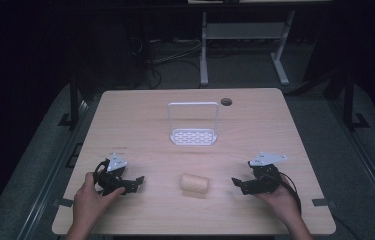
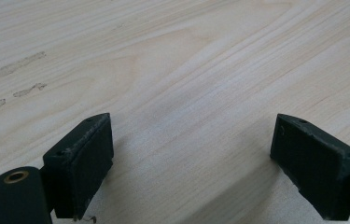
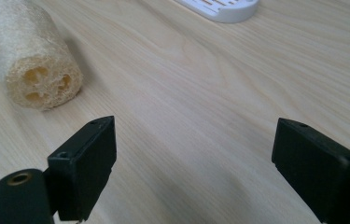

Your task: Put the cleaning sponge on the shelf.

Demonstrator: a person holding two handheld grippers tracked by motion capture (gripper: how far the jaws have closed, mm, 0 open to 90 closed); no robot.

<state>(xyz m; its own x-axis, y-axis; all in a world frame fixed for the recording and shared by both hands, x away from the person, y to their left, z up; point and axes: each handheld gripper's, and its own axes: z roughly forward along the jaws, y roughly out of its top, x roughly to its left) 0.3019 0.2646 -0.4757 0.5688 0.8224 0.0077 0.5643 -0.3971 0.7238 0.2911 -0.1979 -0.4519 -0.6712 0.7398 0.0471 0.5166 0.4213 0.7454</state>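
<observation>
— Where is the loofah piece (image 1: 195, 184) to be found?

— It is laid on its side on the surface (image 1: 140, 115), near the middle of the front edge, between the two tongs and touched by neither. In the right gripper view the loofah piece (image 3: 30, 56) is seen with its holed end turned toward the camera, off to the left of the jaws.

— And the white rack?

— The white rack (image 1: 193, 125) is set upright toward the middle of the surface, closer to the back edge, well apart from the loofah piece. Its slotted base is bare; nothing is carried in it. A corner of the white rack (image 3: 224, 10) is caught at the top of the right gripper view.

— How are the tongs held?

— The left tongs (image 1: 136, 183) are rested low near the front left corner, jaws spread wide, with bare wood between them in the left gripper view (image 2: 191, 154). The right tongs (image 1: 239, 184) are kept near the front right corner, jaws likewise spread wide (image 3: 193, 158), and nothing is gripped.

— How far along is the work judged to be?

— It is judged to be at its very start. Nothing has been grasped or lifted. If the loofah piece is meant for the white rack, as the layout suggests, everything is left: the approach, the closing of jaws on it, the carry toward the back, and the placing.
</observation>
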